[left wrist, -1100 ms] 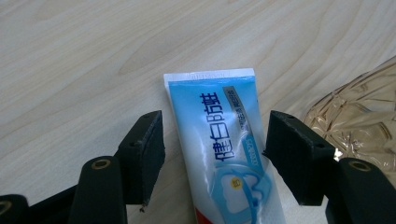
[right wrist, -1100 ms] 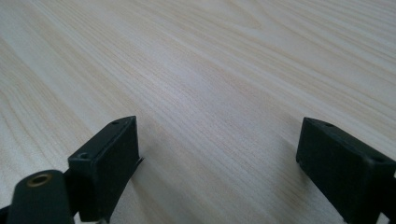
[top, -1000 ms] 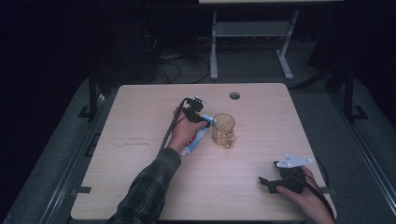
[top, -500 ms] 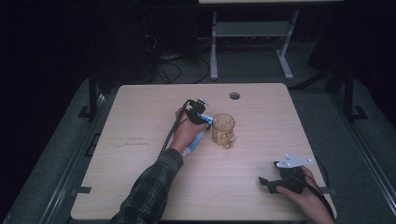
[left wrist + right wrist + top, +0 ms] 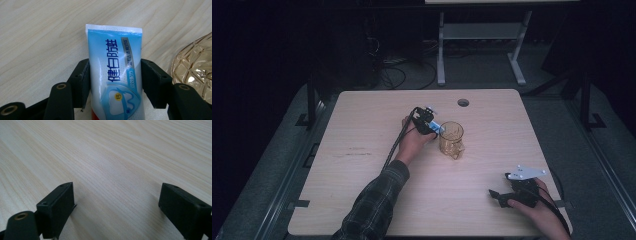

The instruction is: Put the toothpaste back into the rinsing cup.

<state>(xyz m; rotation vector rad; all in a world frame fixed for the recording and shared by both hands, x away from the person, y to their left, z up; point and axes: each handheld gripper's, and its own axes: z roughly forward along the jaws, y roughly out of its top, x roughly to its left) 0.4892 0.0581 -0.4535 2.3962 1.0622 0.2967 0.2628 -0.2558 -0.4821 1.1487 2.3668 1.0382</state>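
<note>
A blue and white toothpaste tube (image 5: pixel 113 62) lies flat on the wooden table (image 5: pixel 362 130), its crimped end pointing away from the camera. My left gripper (image 5: pixel 113 72) has just been closing its jaws, and both pads now touch the tube's sides. In the high view the left gripper (image 5: pixel 434 129) sits mid-table, right beside an amber cut-glass mug (image 5: pixel 451 140), with a bit of the tube (image 5: pixel 440 127) showing. The mug (image 5: pixel 195 70) stands at the right edge of the left gripper view. My right gripper (image 5: pixel 501 195) rests near the front right corner, and it (image 5: pixel 117 200) stands open over bare wood.
A round cable hole (image 5: pixel 463 102) is in the table near its far edge. Beyond the table stand a white metal frame (image 5: pixel 482 35) and cables on a dark floor. A black cable (image 5: pixel 397 142) trails from the left gripper along the forearm.
The left hand has shifted slightly, so it now covers most of the tube that showed beside it before. The right hand and the mug have kept still.
</note>
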